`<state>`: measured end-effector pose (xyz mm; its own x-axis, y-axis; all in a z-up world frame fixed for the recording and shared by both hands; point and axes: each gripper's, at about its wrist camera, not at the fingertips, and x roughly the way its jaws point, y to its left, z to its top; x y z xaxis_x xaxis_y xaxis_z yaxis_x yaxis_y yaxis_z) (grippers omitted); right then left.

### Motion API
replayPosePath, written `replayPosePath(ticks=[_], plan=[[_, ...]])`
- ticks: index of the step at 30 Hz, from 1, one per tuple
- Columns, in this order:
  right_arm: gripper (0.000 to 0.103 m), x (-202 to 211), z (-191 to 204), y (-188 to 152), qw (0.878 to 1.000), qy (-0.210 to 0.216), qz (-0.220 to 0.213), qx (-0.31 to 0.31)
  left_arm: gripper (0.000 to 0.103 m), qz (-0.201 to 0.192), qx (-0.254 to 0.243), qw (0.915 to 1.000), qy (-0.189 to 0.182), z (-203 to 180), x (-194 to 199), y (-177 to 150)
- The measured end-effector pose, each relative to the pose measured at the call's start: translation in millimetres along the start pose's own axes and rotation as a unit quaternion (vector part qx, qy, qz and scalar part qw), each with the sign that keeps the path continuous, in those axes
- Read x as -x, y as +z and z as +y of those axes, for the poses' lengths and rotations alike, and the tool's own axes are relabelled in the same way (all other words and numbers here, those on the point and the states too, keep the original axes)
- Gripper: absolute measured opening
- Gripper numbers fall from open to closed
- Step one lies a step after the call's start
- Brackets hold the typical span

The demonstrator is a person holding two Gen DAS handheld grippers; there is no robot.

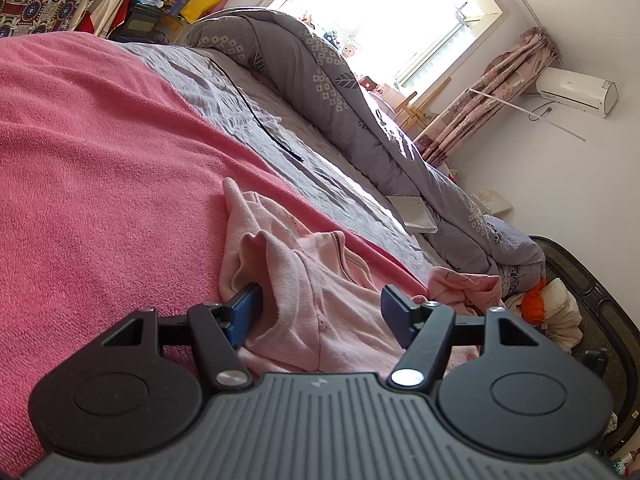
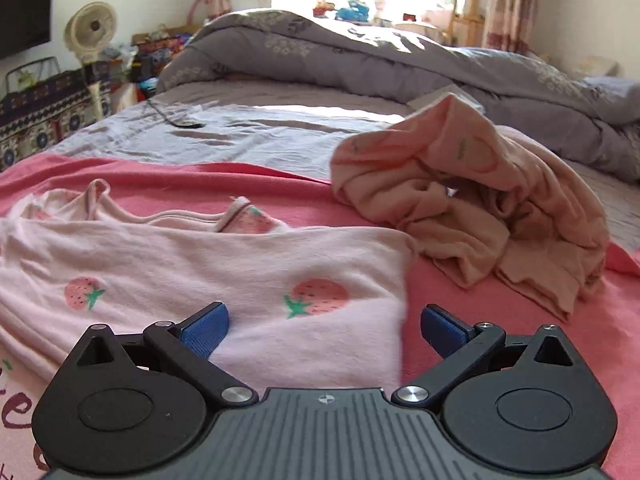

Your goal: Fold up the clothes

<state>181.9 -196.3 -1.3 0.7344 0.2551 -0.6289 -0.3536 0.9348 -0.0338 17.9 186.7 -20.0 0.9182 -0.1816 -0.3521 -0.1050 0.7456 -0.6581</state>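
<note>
A pale pink garment (image 2: 248,264) with strawberry prints lies flat on the pink blanket (image 2: 360,208). My right gripper (image 2: 324,332) hovers open over its right edge, with nothing pressed between the pads. To the right sits a crumpled peach garment (image 2: 480,208). In the left wrist view, the pale pink garment (image 1: 304,280) is bunched up between the wide-apart fingers of my left gripper (image 1: 320,312). The left blue finger (image 1: 244,314) is tucked into a fold of the cloth. The right finger (image 1: 394,314) stands apart from the cloth. The peach garment (image 1: 464,284) lies beyond.
The pink blanket (image 1: 100,180) covers the near part of the bed, with a grey sheet (image 1: 248,120) and a black cable (image 1: 260,120) beyond. A rolled grey duvet (image 2: 380,60) lies along the far side. A fan (image 2: 92,28) and clutter stand at the left.
</note>
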Motion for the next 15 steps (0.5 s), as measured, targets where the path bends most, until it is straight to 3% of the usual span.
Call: replayPosePath(ticks=[1,4,15], plan=[[0.103,0.2,-4.4,-3.9,1.0,-0.007,-0.009,-0.012,0.069,0.0,-0.001,1.0,0.0,-0.1,0.0,-0.1],[0.103,-16.1,-25.1,-10.1,0.997,0.022,0.019,-0.074,0.069,0.001,-0.002,1.0,0.001,-1.0,-0.3,-0.3],[0.103,-19.7,-22.2,-8.1,0.997,0.022,0.021,-0.074,0.077,0.001,0.014,0.9998,-0.016,0.4,-4.7,4.2]])
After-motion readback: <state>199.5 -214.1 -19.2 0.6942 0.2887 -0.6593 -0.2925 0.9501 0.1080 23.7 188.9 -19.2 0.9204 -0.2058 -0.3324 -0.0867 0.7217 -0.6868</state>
